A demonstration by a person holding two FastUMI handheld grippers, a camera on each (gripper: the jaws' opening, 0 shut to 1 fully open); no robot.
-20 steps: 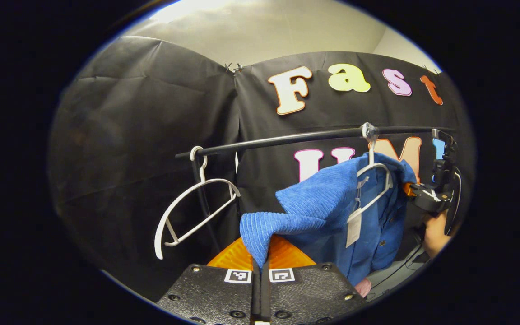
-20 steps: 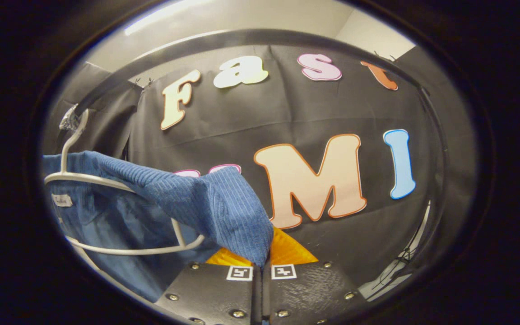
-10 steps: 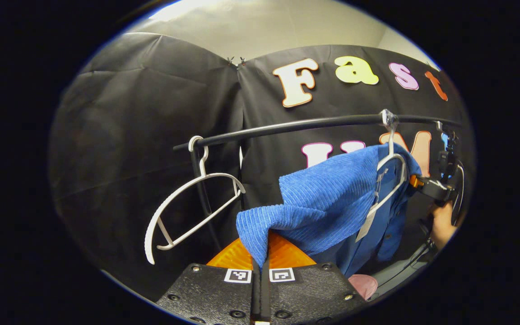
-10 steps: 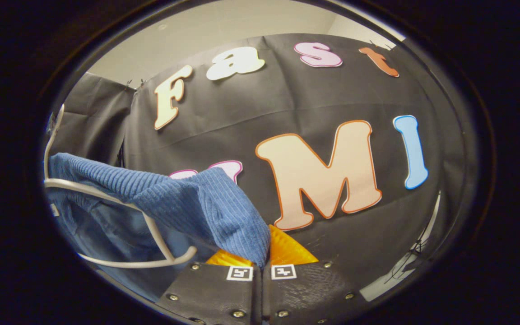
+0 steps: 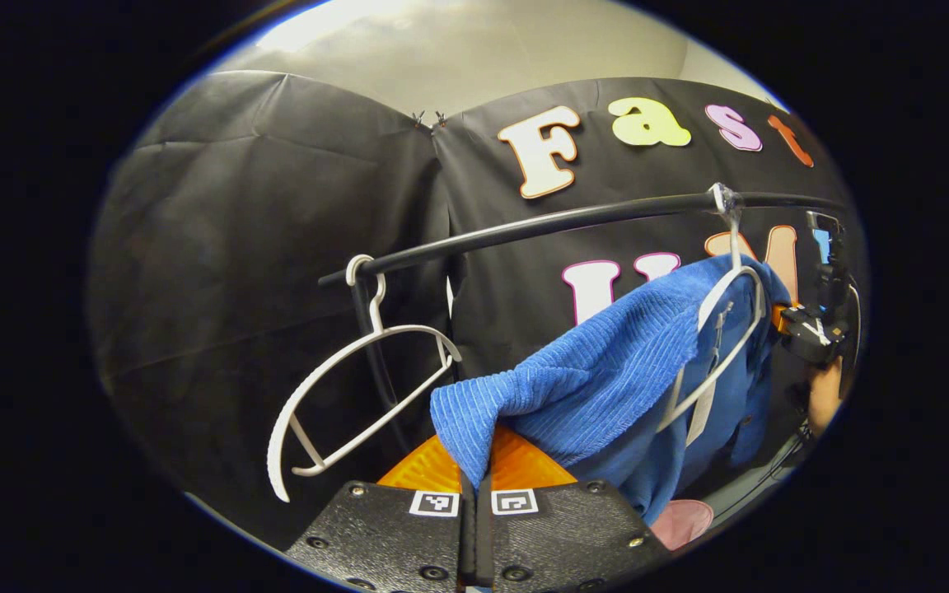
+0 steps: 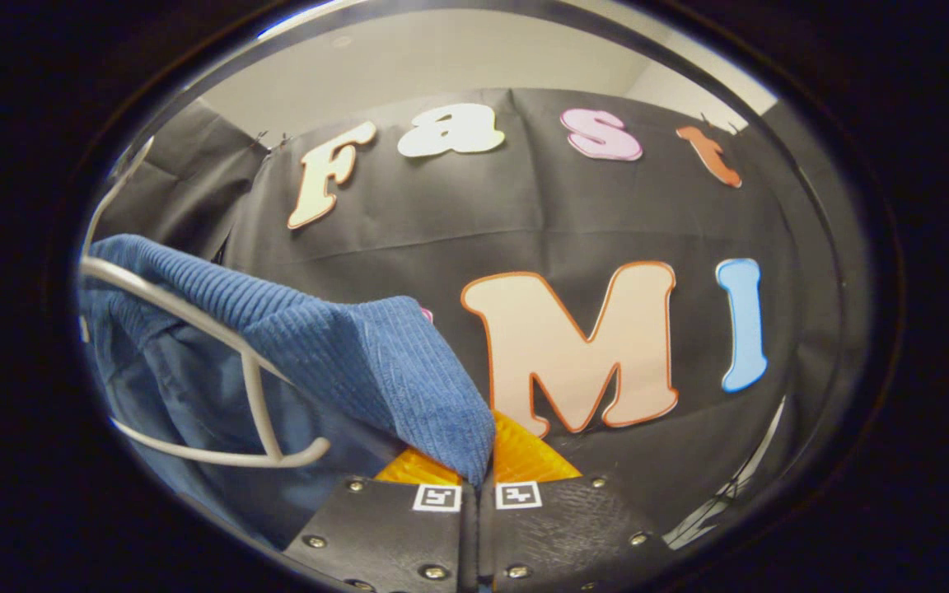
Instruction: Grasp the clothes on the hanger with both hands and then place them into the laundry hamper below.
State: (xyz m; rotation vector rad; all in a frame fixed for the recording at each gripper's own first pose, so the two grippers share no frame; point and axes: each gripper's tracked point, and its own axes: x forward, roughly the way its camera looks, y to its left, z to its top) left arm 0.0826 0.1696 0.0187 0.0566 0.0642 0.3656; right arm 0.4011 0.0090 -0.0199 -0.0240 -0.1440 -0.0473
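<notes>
A blue corduroy shirt (image 5: 606,371) hangs half off a white hanger (image 5: 717,346) on the black rail (image 5: 557,224). My left gripper (image 5: 474,461) is shut on the shirt's near shoulder, pulled down toward the camera. In the right gripper view the same blue corduroy shirt (image 6: 343,362) drapes over the white hanger (image 6: 227,379), and my right gripper (image 6: 479,465) is shut on its other shoulder. The right gripper (image 5: 812,329) and the hand holding it also appear far right in the left gripper view. A pink hamper rim (image 5: 684,520) peeks out below the shirt.
An empty white hanger (image 5: 359,395) hangs at the rail's left end, beside the rack's upright post (image 5: 371,354). Black cloth walls close the booth behind and to the left.
The rail and hanger hook have risen in the left gripper view, and the shirt slopes more steeply down to my fingers. In the right gripper view the hanger has tilted and slid up-left.
</notes>
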